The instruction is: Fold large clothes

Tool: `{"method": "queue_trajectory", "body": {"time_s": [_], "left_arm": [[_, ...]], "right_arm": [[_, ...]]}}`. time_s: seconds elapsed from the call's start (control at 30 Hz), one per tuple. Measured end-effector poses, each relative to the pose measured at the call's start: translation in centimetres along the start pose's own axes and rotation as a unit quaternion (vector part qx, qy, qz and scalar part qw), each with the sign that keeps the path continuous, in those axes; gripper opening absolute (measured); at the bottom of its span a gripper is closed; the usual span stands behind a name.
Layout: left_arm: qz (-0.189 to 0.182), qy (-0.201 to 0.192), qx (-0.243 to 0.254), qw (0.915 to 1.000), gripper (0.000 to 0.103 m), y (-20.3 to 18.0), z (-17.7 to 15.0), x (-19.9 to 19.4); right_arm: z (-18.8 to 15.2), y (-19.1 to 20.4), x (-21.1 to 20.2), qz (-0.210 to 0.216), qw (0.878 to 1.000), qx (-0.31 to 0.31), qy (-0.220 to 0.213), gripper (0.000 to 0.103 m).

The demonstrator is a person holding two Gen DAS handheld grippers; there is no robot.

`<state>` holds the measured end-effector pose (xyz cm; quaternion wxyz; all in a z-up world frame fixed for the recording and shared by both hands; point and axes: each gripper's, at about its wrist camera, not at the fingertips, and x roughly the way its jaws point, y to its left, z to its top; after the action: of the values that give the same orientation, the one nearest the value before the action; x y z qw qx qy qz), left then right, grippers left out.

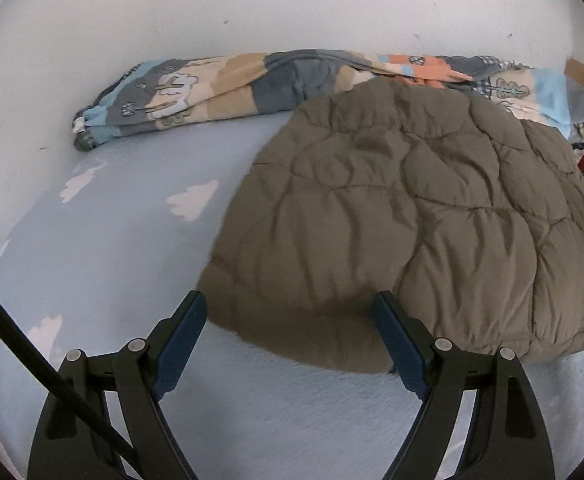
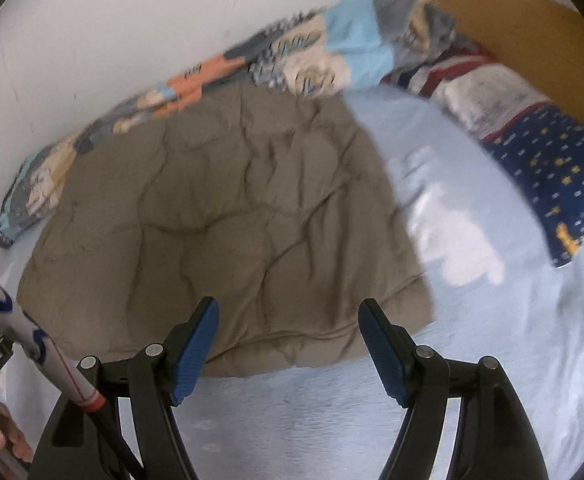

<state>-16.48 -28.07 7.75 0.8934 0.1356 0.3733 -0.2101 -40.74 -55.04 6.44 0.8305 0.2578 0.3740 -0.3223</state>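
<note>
Left wrist view: the left gripper (image 1: 290, 334) hangs with fingers spread and empty over the near-left corner of the quilted khaki jacket (image 1: 412, 216), which lies flat on the bed (image 1: 112, 240), running away toward the wall. The right gripper (image 2: 288, 338), equally spread and empty, sits above the near hem's right half.

1. The patterned patchwork blanket (image 1: 212, 88) along the white wall is partly covered by the olive-brown quilted jacket (image 1: 412, 208).
2. In the right wrist view, the dark blue star-print cloth (image 2: 564, 184) is smeared by blur and cut by the frame edge.
3. A hand (image 2: 8, 436) shows only partly at the lower left corner.
</note>
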Motion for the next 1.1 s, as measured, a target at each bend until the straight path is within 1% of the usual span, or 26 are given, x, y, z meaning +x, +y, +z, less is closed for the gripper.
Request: {"method": "queue_trajectory", "body": {"time_s": [0.07, 0.17, 0.3, 0.37, 0.43, 0.47, 0.53, 0.6, 0.7, 0.8, 1.1], "left_arm": [[0.006, -0.001, 0.015, 0.9999, 0.084, -0.9, 0.1, 0.3], [0.020, -0.005, 0.034, 0.9992, 0.084, -1.7, 0.1, 0.5], [0.022, -0.008, 0.039, 0.9990, 0.084, -2.0, 0.2, 0.2], [0.022, -0.014, 0.042, 0.9988, 0.084, -2.1, 0.2, -0.1], [0.026, -0.022, 0.046, 0.9984, 0.084, -2.4, 0.1, -0.5], [0.023, -0.026, 0.049, 0.9982, 0.084, -2.6, 0.1, -0.8], [0.022, -0.033, 0.060, 0.9974, 0.084, -3.2, -0.1, -1.3], [0.022, -0.036, 0.077, 0.9961, 0.084, -3.9, -0.4, -1.5], [0.036, -0.041, 0.109, 0.9925, 0.084, -5.2, -1.1, -1.4], [0.048, -0.048, 0.131, 0.9891, 0.084, -5.9, -1.5, -1.1], [0.050, -0.047, 0.132, 0.9888, 0.084, -5.8, -1.3, -1.1]], "right_arm": [[-0.4, 0.1, 1.5, -0.024, 0.999, -0.008, 0.021, 0.077], [-0.8, -0.4, 2.6, -0.018, 0.999, 0.010, 0.035, 0.077], [-0.3, -0.3, 2.4, -0.026, 0.999, 0.008, 0.044, 0.077], [-0.2, 0.1, 2.0, -0.040, 0.999, -0.003, 0.036, 0.077], [-0.2, 1.1, 1.0, -0.048, 0.999, -0.018, 0.013, 0.077], [-0.2, 1.6, 0.5, -0.048, 0.999, -0.023, -0.002, 0.077], [-0.3, 2.5, 0.2, -0.037, 0.999, -0.033, -0.017, 0.077], [-0.6, 3.7, 0.5, -0.028, 0.998, -0.051, -0.014, 0.077], [-1.6, 5.1, 1.7, -0.029, 0.997, -0.075, -0.002, 0.077], [-2.1, 6.1, 2.3, -0.044, 0.995, -0.094, -0.002, 0.077], [-2.3, 6.3, 2.3, -0.050, 0.993, -0.107, 0.001, 0.077]]}}
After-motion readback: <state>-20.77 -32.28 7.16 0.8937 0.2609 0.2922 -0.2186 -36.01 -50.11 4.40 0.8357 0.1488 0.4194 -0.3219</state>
